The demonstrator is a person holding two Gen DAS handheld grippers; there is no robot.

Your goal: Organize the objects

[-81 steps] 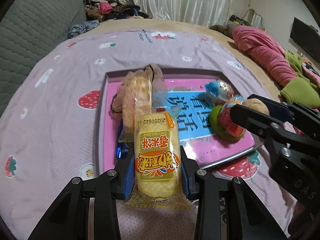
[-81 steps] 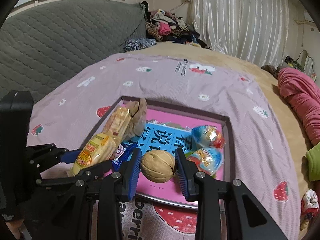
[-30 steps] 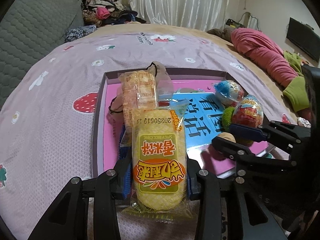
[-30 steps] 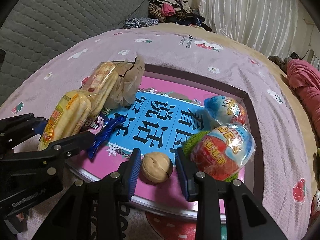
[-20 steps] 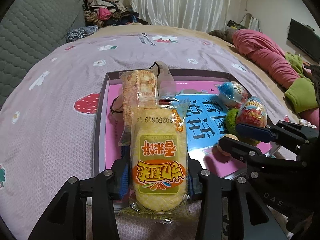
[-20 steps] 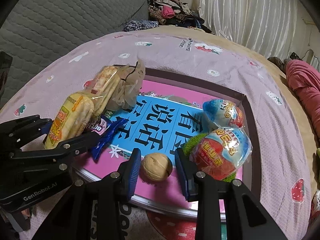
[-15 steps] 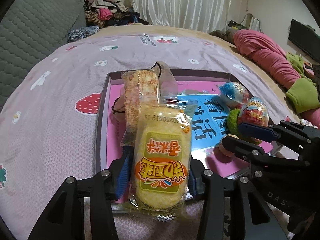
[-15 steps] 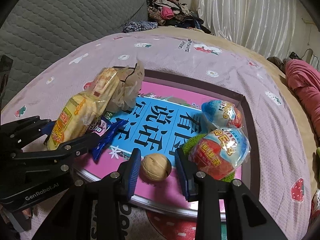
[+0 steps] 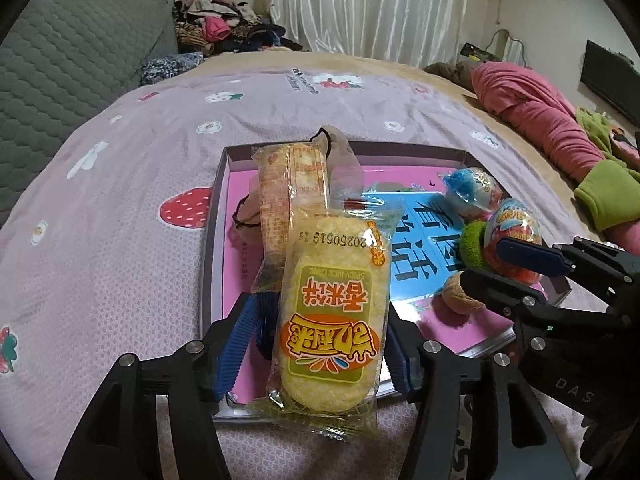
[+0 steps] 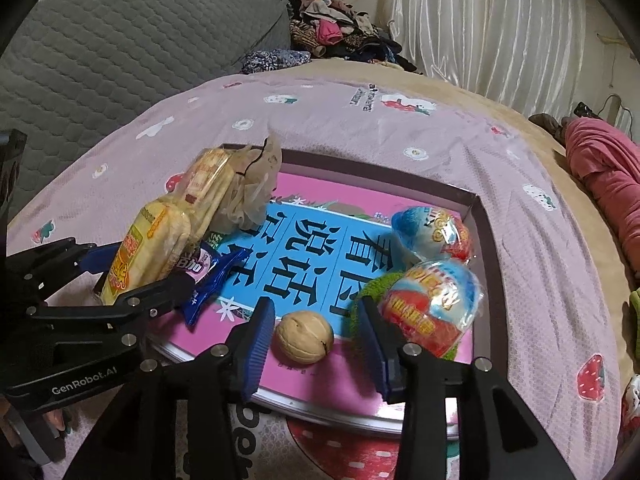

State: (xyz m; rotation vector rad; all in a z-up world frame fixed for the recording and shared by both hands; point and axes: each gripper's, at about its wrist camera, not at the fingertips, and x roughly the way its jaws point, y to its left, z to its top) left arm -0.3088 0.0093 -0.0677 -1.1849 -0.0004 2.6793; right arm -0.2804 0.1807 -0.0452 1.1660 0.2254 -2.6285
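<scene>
My left gripper (image 9: 320,336) is open; a yellow rice cracker pack (image 9: 334,312) lies between its fingers on the near left edge of the pink box lid (image 9: 240,264), leaning on an orange cracker pack (image 9: 292,196). My right gripper (image 10: 316,336) is open around a walnut (image 10: 304,336) that rests on the lid (image 10: 440,196). Two wrapped toy eggs (image 10: 434,300) (image 10: 428,226) and a green pom (image 10: 374,284) sit to the right. The yellow pack also shows in the right wrist view (image 10: 148,252).
A blue Oreo wrapper (image 10: 208,272) and a beige mesh bag (image 10: 256,184) lie at the lid's left. The lid sits on a pink strawberry-print bedspread (image 9: 120,184). A grey headboard (image 10: 120,52), a clothes pile (image 10: 340,36) and pink bedding (image 9: 536,112) lie beyond.
My right gripper lowered the walnut onto the lid and opened. My left gripper opened, and the yellow pack now rests loose between its fingers.
</scene>
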